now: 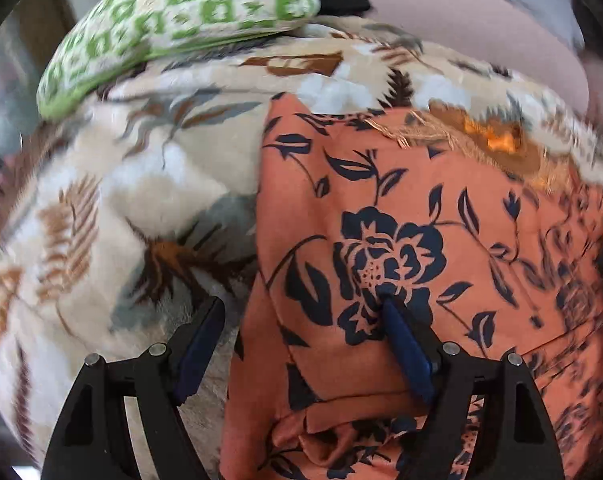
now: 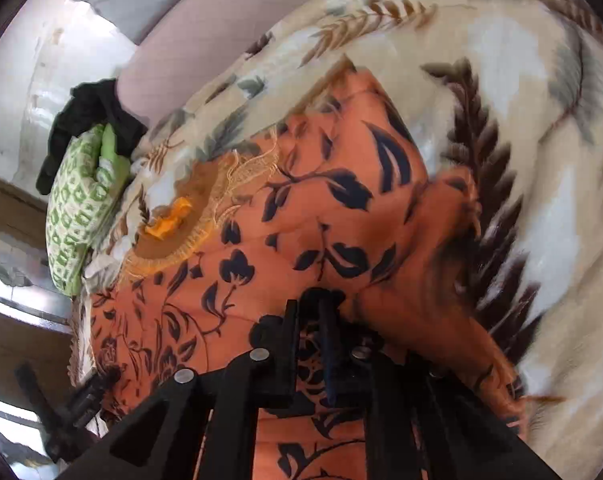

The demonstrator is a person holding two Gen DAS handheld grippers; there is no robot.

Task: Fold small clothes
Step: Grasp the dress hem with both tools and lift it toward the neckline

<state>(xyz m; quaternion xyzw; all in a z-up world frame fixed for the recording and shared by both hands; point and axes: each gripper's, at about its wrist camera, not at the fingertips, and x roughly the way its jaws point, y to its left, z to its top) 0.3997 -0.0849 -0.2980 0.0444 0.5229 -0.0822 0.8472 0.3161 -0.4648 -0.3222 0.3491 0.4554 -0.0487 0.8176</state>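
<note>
Meanwhile, an orange floral garment point(image 1: 401, 208) lies spread on a leaf-print blanket point(image 1: 149, 184) covering a bed, the soft flat surface serving as a folding table. The right gripper point(image 2: 325, 320) is clenched on a raised fold of the cloth, apparently to carry it over. The left gripper point(image 1: 301, 312) stands released, straddling the garment's edge, likely ready to pin it.

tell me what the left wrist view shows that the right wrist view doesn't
Only the left wrist view shows the left tongs standing open, one finger over the blanket, one on the orange floral garment.

Only the right wrist view shows the right tongs shut on a fold of that garment, and a white wall.

Both show the garment, the leaf-print blanket, the green checked cushion and a dark cloth.
</note>
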